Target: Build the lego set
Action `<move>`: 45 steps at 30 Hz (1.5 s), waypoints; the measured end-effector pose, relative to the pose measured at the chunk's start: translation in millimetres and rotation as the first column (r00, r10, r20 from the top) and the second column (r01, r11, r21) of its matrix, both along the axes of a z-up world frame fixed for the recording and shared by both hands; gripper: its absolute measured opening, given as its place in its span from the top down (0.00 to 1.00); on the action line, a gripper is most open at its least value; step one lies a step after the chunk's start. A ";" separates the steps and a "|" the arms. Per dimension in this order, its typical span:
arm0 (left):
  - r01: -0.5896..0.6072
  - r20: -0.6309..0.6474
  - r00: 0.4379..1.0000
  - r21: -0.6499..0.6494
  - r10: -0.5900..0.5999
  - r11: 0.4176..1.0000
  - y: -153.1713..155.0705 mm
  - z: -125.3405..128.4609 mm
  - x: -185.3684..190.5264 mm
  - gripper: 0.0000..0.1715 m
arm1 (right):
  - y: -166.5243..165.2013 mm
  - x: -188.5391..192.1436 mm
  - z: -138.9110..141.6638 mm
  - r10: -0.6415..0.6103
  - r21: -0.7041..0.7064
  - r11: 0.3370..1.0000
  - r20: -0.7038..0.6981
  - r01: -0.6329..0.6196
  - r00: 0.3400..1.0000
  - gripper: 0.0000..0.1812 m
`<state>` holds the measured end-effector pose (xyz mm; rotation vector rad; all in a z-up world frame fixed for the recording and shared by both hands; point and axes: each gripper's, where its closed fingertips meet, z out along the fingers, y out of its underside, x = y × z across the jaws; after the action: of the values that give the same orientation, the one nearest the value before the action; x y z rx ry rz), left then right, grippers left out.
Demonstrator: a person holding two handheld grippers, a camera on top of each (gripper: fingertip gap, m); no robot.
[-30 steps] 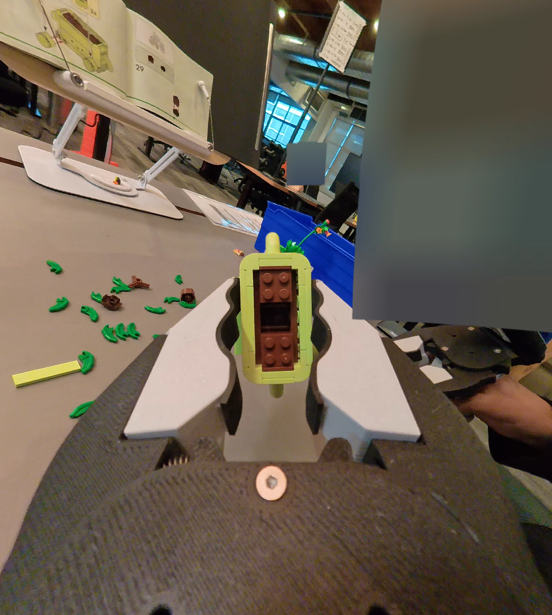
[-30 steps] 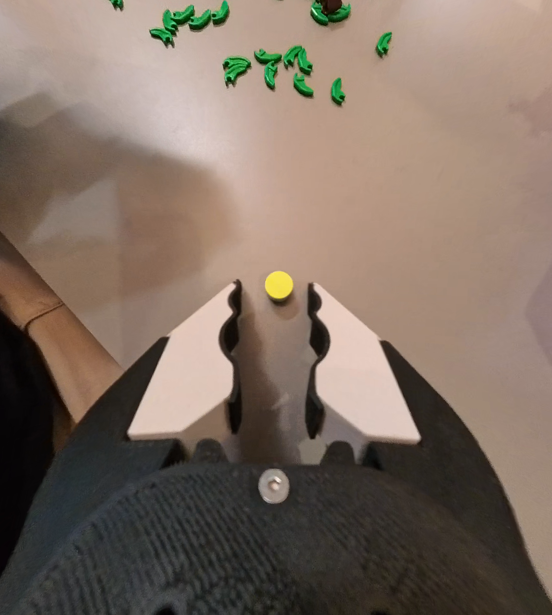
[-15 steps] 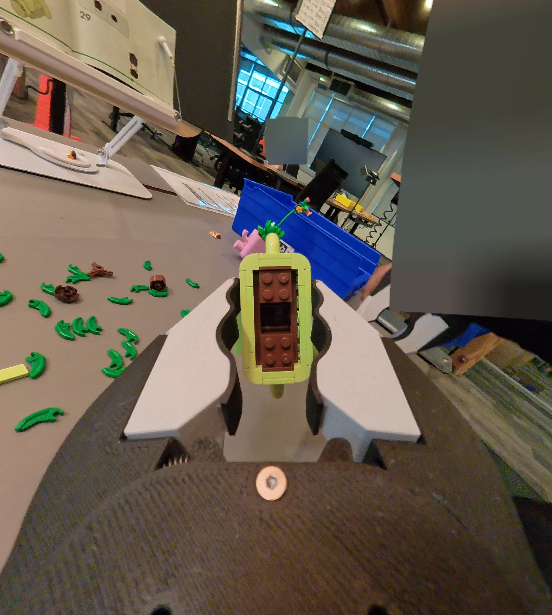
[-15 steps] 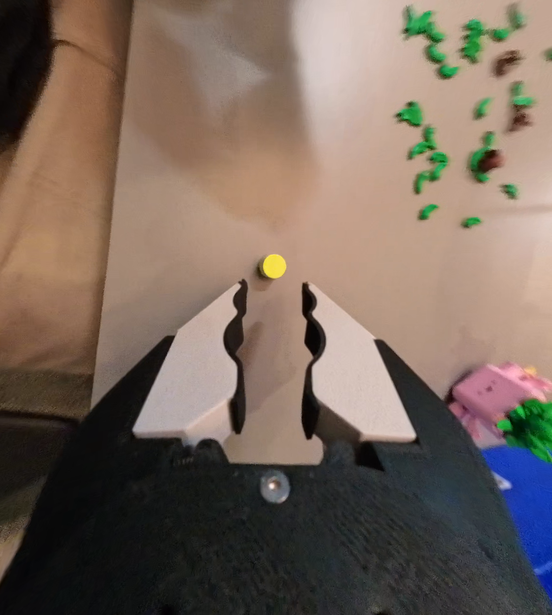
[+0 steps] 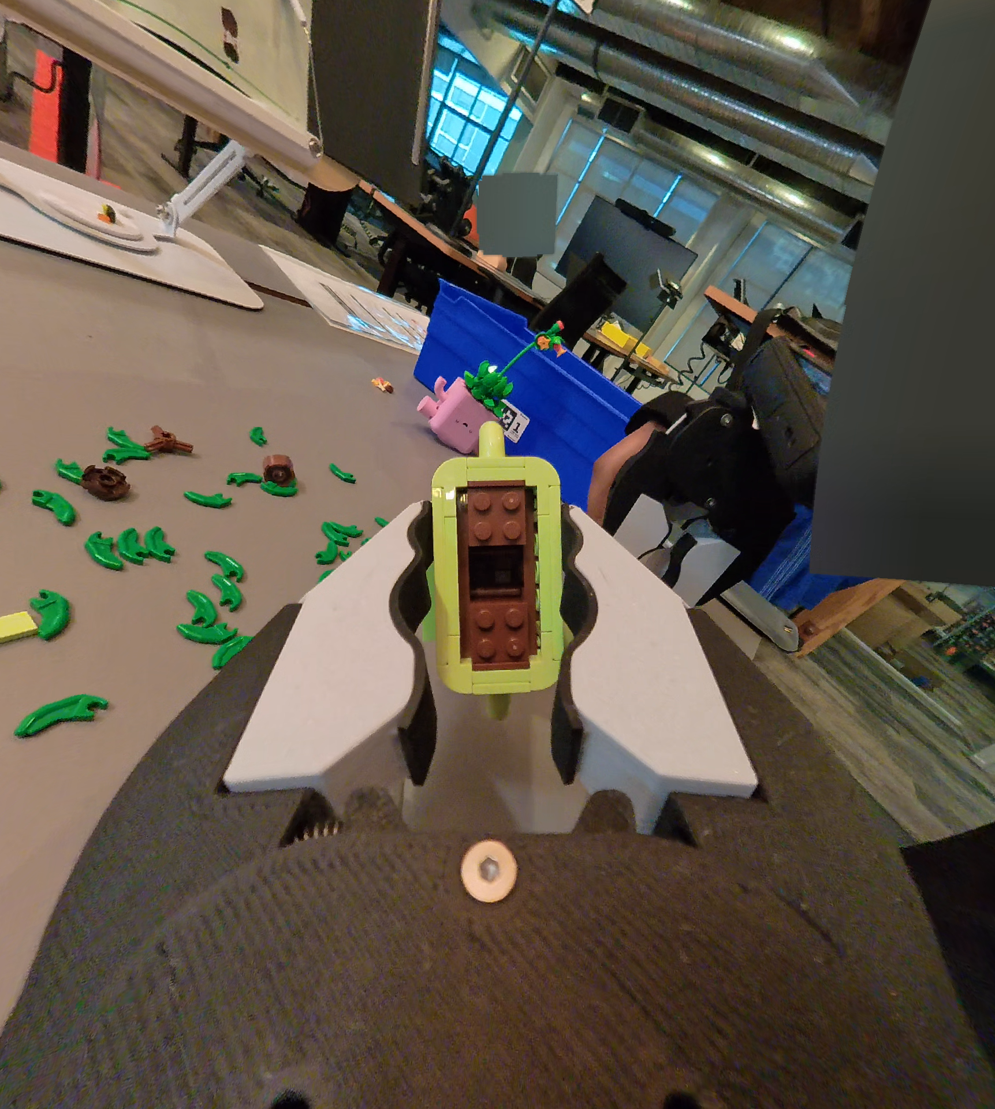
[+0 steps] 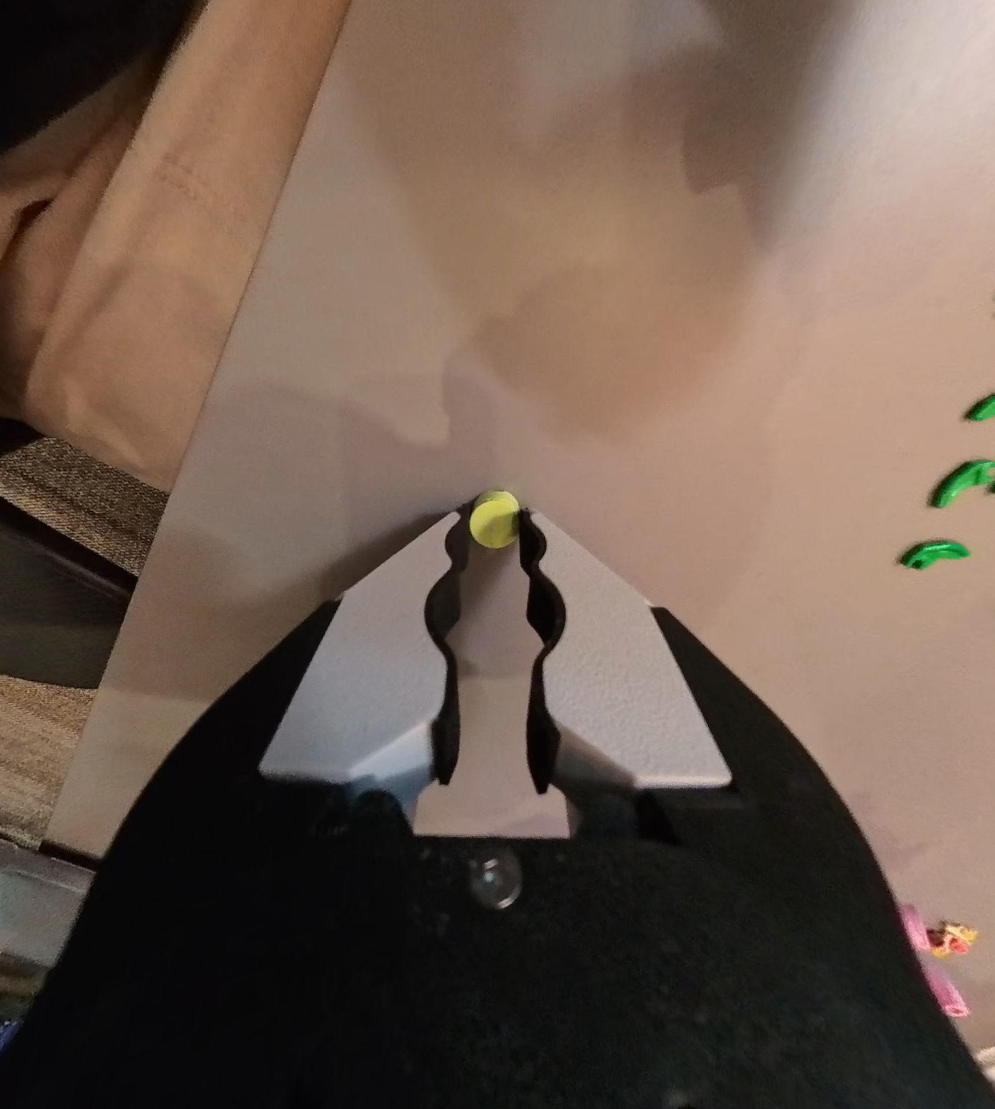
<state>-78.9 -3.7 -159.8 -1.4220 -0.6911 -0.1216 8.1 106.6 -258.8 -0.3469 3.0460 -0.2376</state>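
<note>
On the grey tabletop (image 5: pixel 123 336) we see green leaf pieces (image 5: pixel 132 546) scattered. Our left claw (image 5: pixel 495 528) is clenched on the lime-and-brown lego build (image 5: pixel 496 585); our right claw (image 6: pixel 493 521) pinches a round yellow stud (image 6: pixel 492 525) at its tips

The right claw (image 6: pixel 493 517) has closed in on the yellow round stud (image 6: pixel 493 519), now pinched between its tips. In the left wrist view, that claw (image 5: pixel 672 555) has come into sight at 3 o'clock

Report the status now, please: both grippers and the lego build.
Left gripper shut on the lime and brown build. Right gripper shut on a small yellow round piece over the table. Nothing in the way.
</note>
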 end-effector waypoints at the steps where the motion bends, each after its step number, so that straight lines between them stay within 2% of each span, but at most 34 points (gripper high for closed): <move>1: 0.001 0.005 1.000 -0.001 -0.001 1.000 -0.3 -0.7 -0.4 0.77 | -1.2 -1.6 1.9 -0.011 -0.004 1.000 -0.002 0.011 1.000 0.92; 3: 0.003 0.019 1.000 0.003 -0.003 1.000 -0.8 -1.8 -1.0 0.78 | -8.0 -11.0 9.5 -0.056 -0.046 0.998 -0.047 0.054 0.997 0.92; 4: 0.003 0.028 1.000 0.007 -0.003 1.000 -1.0 -2.2 -1.5 0.78 | -16.5 -19.3 17.0 -0.094 -0.109 0.990 -0.091 0.084 0.991 0.92; 6: 0.006 0.051 0.999 0.015 -0.007 1.000 -1.0 -3.3 -2.1 0.77 | -43.9 -35.2 42.7 -0.224 -0.339 0.927 -0.154 0.162 0.962 0.92; 7: 0.006 0.059 0.998 0.021 -0.007 1.000 -0.9 -3.5 -2.2 0.77 | -58.2 -42.7 59.9 -0.318 -0.475 0.854 -0.155 0.211 0.935 0.92; 9: 0.004 0.063 0.998 0.029 -0.006 1.000 -0.6 -2.8 -1.5 0.77 | -76.3 -53.5 92.7 -0.484 -0.698 0.662 -0.122 0.272 0.866 0.92; 11: -0.010 0.041 0.999 0.032 0.008 0.999 -0.9 -0.4 -0.9 0.77 | -84.6 -58.4 117.2 -0.615 -0.839 0.468 -0.083 0.277 0.784 0.92; 12: -0.018 0.023 1.000 0.030 0.017 0.999 -1.0 1.0 -0.4 0.77 | -87.0 -57.9 124.7 -0.661 -0.882 0.394 -0.077 0.258 0.747 0.92; 16: -0.038 -0.073 0.997 0.048 0.041 0.998 -1.9 14.0 5.9 0.77 | -93.4 -48.3 147.3 -0.795 -0.981 0.161 -0.063 0.109 0.603 0.93; 20: -0.034 -0.216 0.975 0.062 0.046 0.998 0.0 31.3 18.5 0.77 | -95.5 -39.3 157.1 -0.840 -0.997 -0.032 0.062 0.064 0.538 0.93; 21: -0.023 -0.246 0.968 0.069 0.039 0.997 0.9 35.5 22.8 0.77 | -95.3 -37.2 159.1 -0.844 -0.997 -0.061 0.079 0.053 0.530 0.93; 25: 0.018 -0.300 0.954 0.094 0.011 0.995 4.2 45.0 35.0 0.77 | -96.5 -27.9 163.3 -0.848 -0.997 -0.073 0.063 0.001 0.526 0.93; 30: 0.050 -0.311 0.950 0.107 -0.015 0.993 7.4 47.2 42.1 0.77 | -95.3 -24.8 161.5 -0.855 -0.999 -0.029 0.016 -0.016 0.518 0.93; 38: 0.049 -0.344 0.939 0.124 -0.004 0.991 5.9 51.5 46.3 0.78 | -96.0 -28.6 157.8 -0.855 -0.996 -0.081 0.087 0.034 0.512 0.93; 40: 0.061 -0.335 0.942 0.123 -0.016 0.990 6.4 50.7 46.3 0.78 | -96.9 -28.6 155.1 -0.853 -0.998 -0.052 0.064 0.037 0.517 0.93; 45: 0.124 -0.288 0.954 0.121 -0.085 0.985 10.3 46.7 47.9 0.77 | -95.8 -27.9 152.5 -0.855 -0.997 0.079 -0.056 0.022 0.516 0.93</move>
<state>-31.0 6.6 -113.1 -1.3103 -0.3647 -0.0467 -19.8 10.9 -106.4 0.9663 2.8406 -2.6655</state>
